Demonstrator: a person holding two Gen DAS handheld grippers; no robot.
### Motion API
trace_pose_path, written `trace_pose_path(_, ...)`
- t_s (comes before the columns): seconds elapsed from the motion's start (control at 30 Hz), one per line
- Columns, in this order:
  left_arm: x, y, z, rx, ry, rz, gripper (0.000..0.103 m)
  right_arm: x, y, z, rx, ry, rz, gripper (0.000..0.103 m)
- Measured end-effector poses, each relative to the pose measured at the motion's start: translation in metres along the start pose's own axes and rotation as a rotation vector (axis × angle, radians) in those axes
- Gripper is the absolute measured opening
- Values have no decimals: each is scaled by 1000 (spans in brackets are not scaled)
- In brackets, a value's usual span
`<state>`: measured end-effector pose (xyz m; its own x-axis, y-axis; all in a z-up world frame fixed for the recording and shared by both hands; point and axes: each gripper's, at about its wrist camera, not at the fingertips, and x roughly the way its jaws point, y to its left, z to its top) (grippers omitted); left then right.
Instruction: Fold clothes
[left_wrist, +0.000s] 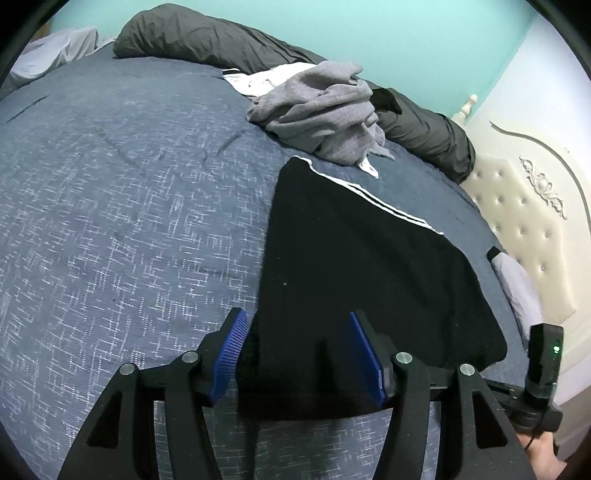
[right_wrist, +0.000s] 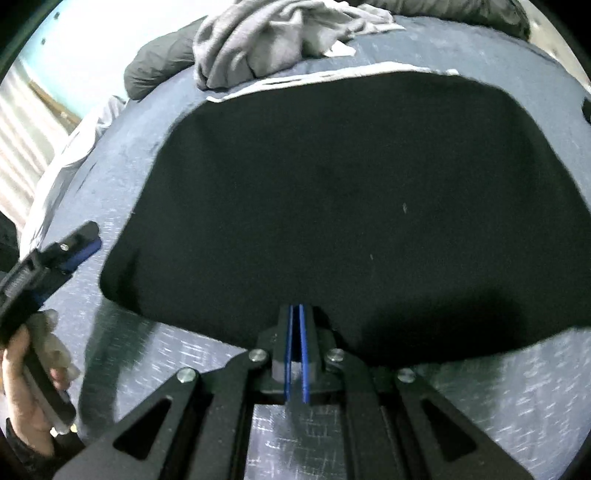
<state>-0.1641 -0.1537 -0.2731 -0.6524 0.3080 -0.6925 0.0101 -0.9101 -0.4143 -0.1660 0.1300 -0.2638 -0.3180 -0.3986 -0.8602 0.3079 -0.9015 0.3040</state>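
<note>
A black garment with white side stripes (left_wrist: 373, 266) lies folded flat on the blue bedspread (left_wrist: 129, 221). My left gripper (left_wrist: 297, 325) is open, its blue pads straddling the garment's near left corner. In the right wrist view the same black garment (right_wrist: 351, 206) fills the middle, and my right gripper (right_wrist: 296, 314) is shut at its near edge; whether cloth is pinched between the pads is not visible. The left gripper (right_wrist: 79, 243) shows at the left of that view, held by a hand.
A crumpled grey garment (left_wrist: 325, 110) lies with a white one (left_wrist: 258, 79) behind the black one. A dark grey duvet roll (left_wrist: 221, 40) runs along the far edge. A cream tufted headboard (left_wrist: 524, 206) stands at the right.
</note>
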Motion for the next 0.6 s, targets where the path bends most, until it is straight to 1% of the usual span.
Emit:
trace_pose_path(0.1,0,3,0,-9,3,-3,61,-4,4,-7,6,-7,-19,3)
trace_pose_path(0.17,-1,4,0,-12,0,-8,61,-5,9,-11,-33,10,-36,3)
trace_pose_path(0.27,-3,5,1,-7,-7,-6,61,-9,11,-14,-36,15,-29,3)
trace_pose_path(0.4,-4,9,1,-23,-11,-5,62,-21,20,11,-49,-51,-26,3)
trace_pose_path(0.47,-5,11,1,-28,-12,-1,62,-18,22,28,-32,-62,-33,3)
trace_pose_path(0.53,-5,13,2,-32,-13,-3,62,-9,25,39,-26,-51,-53,3)
trace_pose_path(0.6,-5,14,3,-32,-13,-5,62,3,23,37,-27,6,-61,3)
